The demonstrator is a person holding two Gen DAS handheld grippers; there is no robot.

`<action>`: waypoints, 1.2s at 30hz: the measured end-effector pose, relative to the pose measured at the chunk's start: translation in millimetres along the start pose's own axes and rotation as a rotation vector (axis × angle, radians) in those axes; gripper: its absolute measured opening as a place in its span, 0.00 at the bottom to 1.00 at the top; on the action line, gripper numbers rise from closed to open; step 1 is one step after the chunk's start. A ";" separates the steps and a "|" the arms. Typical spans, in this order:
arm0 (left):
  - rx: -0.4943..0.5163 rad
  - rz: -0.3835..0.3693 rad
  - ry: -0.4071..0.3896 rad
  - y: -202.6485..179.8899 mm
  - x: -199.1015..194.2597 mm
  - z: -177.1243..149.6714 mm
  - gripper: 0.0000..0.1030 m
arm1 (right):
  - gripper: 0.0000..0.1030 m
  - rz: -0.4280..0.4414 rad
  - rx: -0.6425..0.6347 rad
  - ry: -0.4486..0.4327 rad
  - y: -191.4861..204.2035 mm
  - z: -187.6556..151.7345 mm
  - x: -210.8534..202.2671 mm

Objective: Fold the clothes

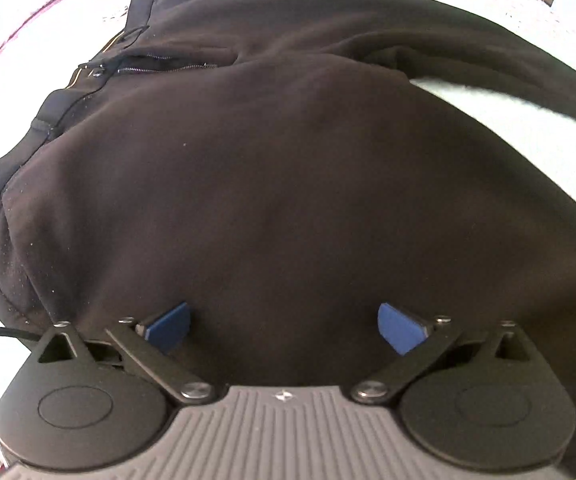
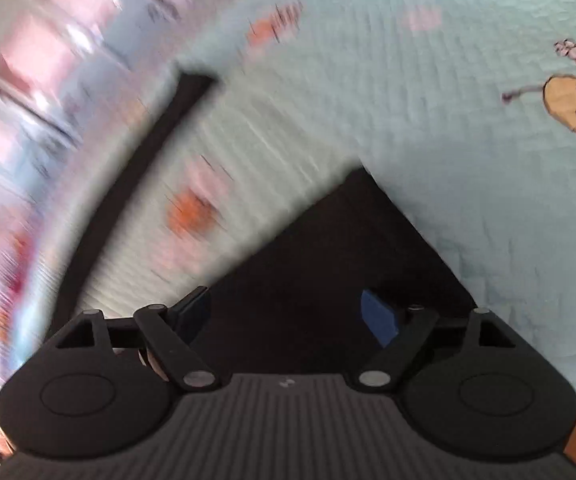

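While the dark trousers [image 1: 288,168] lay spread on the pale bedspread [image 1: 507,120], your left gripper [image 1: 286,326] stood low over the seat and hip area with its blue pads [image 1: 401,326] set wide apart and nothing between them. The waistband [image 1: 60,100], the open zip fly [image 1: 160,65] and a metal button lay at the far left of that view, and the two legs ran off to the right with a wedge of bedspread showing between them.

Your right gripper [image 2: 288,316] was likewise spread wide, holding nothing, above a dark corner of the same garment [image 2: 327,264]. A second dark strip [image 2: 128,184], probably the other leg's edge, crossed the mint quilted cover [image 2: 427,128] farther off. That view was heavily motion-blurred on its left, so contact between pads and cloth could not be judged.

As the garment lay, it fitted either a lengthwise fold yet to come or a smoothing pass, and the pictures did not settle which. Whichever applied, you were best served by these rules:

- Take the cloth at an edge or seam, not mid-panel, so that one layer did not slide over another.
- Keep both grippers level and moving together, so that the legs stayed aligned.
- Keep the zip and button clear of the pads.

No brand, label or legible writing was visible. The cover carried only a cartoon figure [image 2: 575,112] and small printed motifs.
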State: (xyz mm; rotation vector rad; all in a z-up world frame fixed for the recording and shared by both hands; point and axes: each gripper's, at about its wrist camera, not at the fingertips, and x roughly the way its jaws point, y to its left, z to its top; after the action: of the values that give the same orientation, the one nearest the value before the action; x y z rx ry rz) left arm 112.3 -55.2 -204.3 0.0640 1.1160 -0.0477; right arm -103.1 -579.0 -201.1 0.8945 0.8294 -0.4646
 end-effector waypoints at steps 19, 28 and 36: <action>0.003 -0.010 -0.021 4.2 7.0 9.1 1.00 | 0.80 -0.120 -0.201 -0.024 19.6 -14.4 9.9; -0.020 -0.047 -0.021 10.7 -2.7 10.2 1.00 | 0.80 -0.006 -0.070 -0.060 16.6 -11.1 -8.6; -0.043 -0.036 -0.009 30.7 9.8 9.5 1.00 | 0.80 0.010 -0.046 -0.053 0.7 -3.7 -11.0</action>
State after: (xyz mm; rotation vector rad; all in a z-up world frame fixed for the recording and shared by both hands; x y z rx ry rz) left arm 127.2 -25.4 -208.1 0.0051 1.1085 -0.0566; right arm -111.0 -575.3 -193.3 0.8398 0.7837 -0.4570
